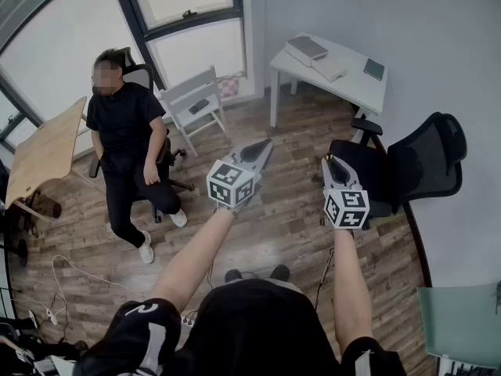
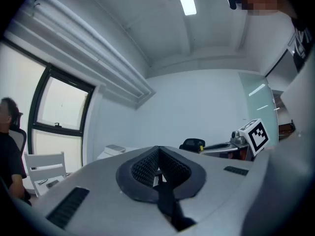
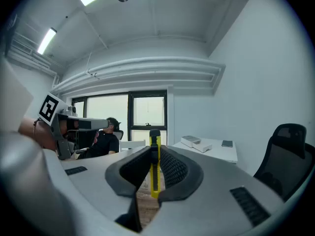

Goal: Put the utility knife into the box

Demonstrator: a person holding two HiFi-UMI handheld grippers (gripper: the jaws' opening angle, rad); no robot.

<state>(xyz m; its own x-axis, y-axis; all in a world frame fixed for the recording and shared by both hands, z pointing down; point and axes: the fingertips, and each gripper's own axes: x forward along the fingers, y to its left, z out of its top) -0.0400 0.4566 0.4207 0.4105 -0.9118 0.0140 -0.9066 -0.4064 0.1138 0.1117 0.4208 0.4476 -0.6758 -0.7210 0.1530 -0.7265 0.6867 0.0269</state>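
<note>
A yellow utility knife (image 3: 155, 167) stands upright between the jaws of my right gripper (image 3: 154, 150), which is shut on it. In the head view this gripper (image 1: 332, 164) hovers over the wooden floor beside a black office chair (image 1: 411, 171). My left gripper (image 1: 261, 152) is raised next to it, its jaws shut with nothing between them (image 2: 158, 151). The white box (image 1: 306, 48) lies on the white table (image 1: 356, 88) at the far right wall, well beyond both grippers. It also shows small in the right gripper view, box (image 3: 191, 141).
A flat white piece (image 1: 329, 69) and a dark flat item (image 1: 374, 69) share the white table. A person sits on a chair (image 1: 125, 139) at the left, near a white chair (image 1: 194, 100) and a wooden table (image 1: 45, 153). Cables lie on the floor (image 1: 63, 288).
</note>
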